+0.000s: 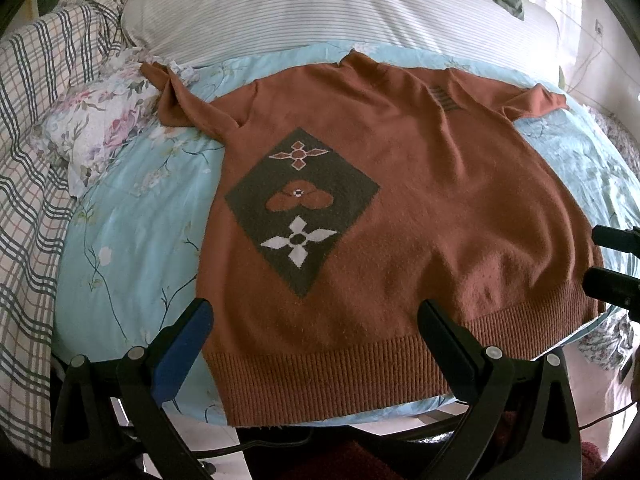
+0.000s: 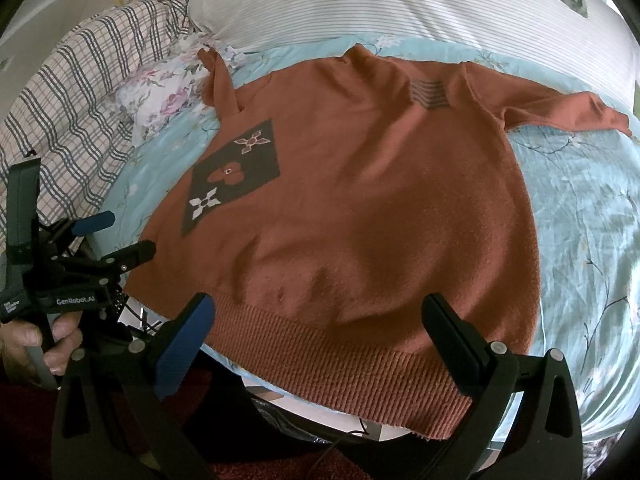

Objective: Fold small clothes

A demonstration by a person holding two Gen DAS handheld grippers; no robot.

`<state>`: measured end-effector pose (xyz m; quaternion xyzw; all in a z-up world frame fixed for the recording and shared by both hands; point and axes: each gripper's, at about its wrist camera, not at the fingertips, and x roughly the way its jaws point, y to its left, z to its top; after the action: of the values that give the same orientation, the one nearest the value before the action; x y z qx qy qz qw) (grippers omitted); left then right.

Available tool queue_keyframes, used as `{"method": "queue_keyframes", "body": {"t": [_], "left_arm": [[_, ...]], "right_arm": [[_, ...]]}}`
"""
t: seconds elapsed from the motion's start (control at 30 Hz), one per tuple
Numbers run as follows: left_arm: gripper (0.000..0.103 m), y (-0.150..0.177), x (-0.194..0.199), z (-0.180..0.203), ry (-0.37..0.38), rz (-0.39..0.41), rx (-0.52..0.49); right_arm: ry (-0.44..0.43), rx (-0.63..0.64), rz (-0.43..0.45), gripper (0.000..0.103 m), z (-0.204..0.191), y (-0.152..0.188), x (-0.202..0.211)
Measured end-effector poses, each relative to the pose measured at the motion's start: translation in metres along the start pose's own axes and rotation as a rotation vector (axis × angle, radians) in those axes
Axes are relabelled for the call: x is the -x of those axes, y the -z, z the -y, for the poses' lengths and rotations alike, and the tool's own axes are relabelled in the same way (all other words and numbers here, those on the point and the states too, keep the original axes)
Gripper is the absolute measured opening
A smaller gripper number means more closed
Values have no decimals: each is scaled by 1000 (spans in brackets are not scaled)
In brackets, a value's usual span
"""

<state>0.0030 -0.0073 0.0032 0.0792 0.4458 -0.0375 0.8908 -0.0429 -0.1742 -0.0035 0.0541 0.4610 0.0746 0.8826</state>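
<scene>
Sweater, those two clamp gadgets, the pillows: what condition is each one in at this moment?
Sweater: spread flat, unfolded, front side up, both sleeves out sideways.
Left gripper: jaws open, over the ribbed hem, holding nothing.
Right gripper: jaws open, over the hem, holding nothing.
Floral pillow: rumpled, beside the left sleeve.
Striped pillow: lying beyond the collar.

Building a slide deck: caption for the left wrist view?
Open left gripper poised over the ribbed hem of a rust-brown sweater spread flat on a floral sheet.
</scene>
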Motion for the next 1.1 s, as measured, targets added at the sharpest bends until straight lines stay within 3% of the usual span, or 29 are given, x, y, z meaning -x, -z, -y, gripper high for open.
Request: {"method": "queue_keyframes", "body": {"t": [0.83, 0.93, 1.1], "left_arm": [[102, 3, -10, -3, 8, -13, -3], [102, 2, -14, -2, 16, -62, -7], [102, 0, -20, 2, 12, -78, -19]], "right_arm": [[-63, -61, 32, 103, 8, 0, -3], [-46, -38, 67, 103, 10, 0, -4], [-47, -38, 106, 103, 16, 1, -4]]}}
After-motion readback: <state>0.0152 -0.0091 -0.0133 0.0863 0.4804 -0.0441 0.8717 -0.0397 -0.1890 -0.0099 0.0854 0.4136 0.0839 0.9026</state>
